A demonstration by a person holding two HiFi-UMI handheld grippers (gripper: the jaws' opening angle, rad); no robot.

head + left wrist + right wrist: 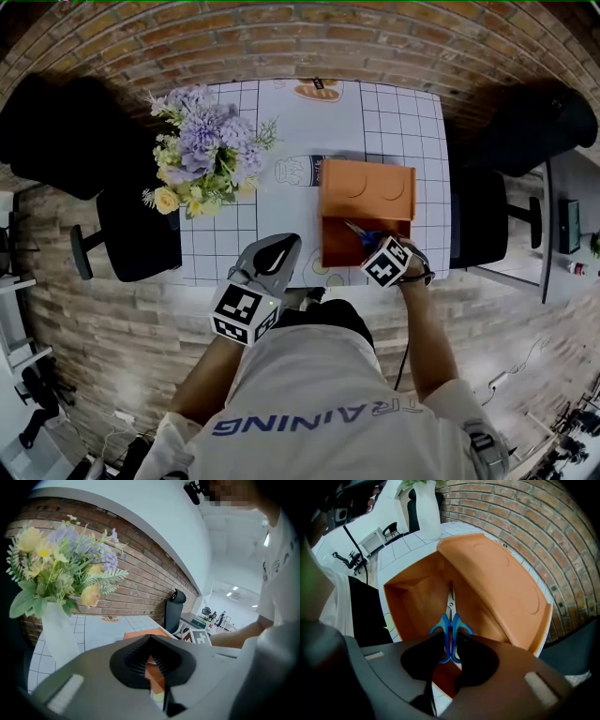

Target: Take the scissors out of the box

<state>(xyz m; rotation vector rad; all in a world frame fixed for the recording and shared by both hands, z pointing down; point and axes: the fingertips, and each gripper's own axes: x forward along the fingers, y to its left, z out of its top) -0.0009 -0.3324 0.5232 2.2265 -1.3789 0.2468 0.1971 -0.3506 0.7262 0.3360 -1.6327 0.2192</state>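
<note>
Gripping the scissors (pixel 450 626) inside the box (pixel 417 597)

The right gripper (pixel 449 649) points straight down into the open orange box. Its jaws are clenched on the blue handles of the scissors, one jaw against each handle loop. The scissors are closed and remain inside the box, with the blades pointing away from the jaws along the box floor. The lid of the box stands open, tilted back on the far side.

The left gripper (pixel 150 641) is held at the near edge of the counter (pixel 403 122), to the left of the box and apart from it. Its jaws meet at the tips and nothing is between them.

The box stands on the counter near its front edge. A bunch of flowers (pixel 202 141) in a white vase (pixel 58 630) stands on the left part of the counter, well apart from the box.
</note>
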